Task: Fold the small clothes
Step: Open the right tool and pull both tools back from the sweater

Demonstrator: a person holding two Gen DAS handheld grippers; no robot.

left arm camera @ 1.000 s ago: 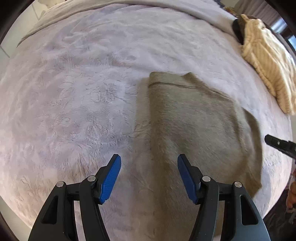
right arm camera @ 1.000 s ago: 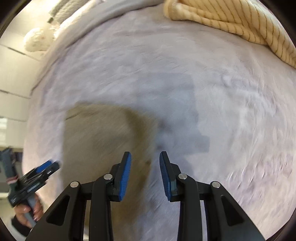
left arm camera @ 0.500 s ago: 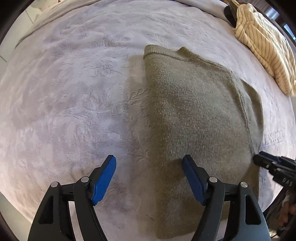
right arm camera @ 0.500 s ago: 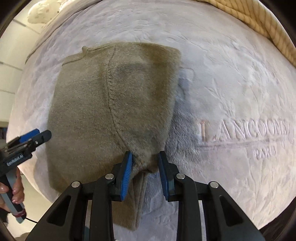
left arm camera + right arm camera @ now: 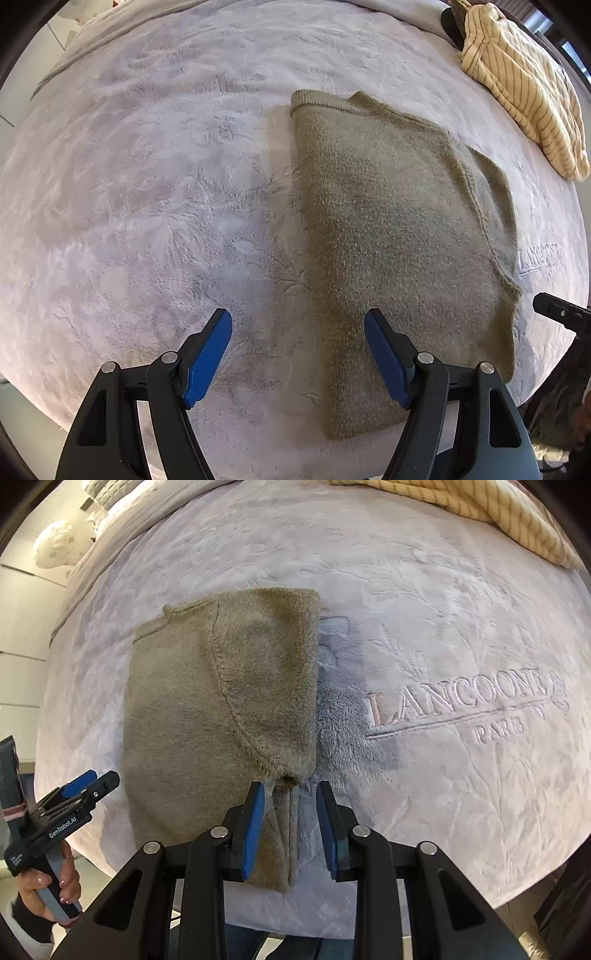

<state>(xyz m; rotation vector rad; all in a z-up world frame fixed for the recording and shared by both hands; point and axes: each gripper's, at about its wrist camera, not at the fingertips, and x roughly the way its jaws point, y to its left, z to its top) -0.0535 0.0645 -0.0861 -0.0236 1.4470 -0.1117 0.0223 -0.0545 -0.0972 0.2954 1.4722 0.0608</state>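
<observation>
An olive fleece garment (image 5: 388,229) lies folded flat on a pale lilac blanket (image 5: 147,184). My left gripper (image 5: 297,325) hangs open just above it, pointing down and straddling the garment's left edge, with nothing pinched. It also shows at the left of the right wrist view as the left gripper (image 5: 88,786). My right gripper (image 5: 290,792) is over the garment (image 5: 221,709) at its near right corner. Its jaws are opening. A narrow strip of cloth lies between them beside the left pad, and the right pad stands off it. One tip of the right gripper (image 5: 546,306) shows at the right edge.
A cream striped garment (image 5: 524,85) lies bunched at the far right of the bed, with a dark object behind it. Embroidered lettering (image 5: 465,705) marks the blanket right of the olive garment. A hand (image 5: 48,890) holds the left tool off the bed's near edge.
Both grippers have drawn back toward the near edge of the bed. The left jaws have spread wider. The right jaws, pinching a cloth ridge half a second ago, now stand off it.
</observation>
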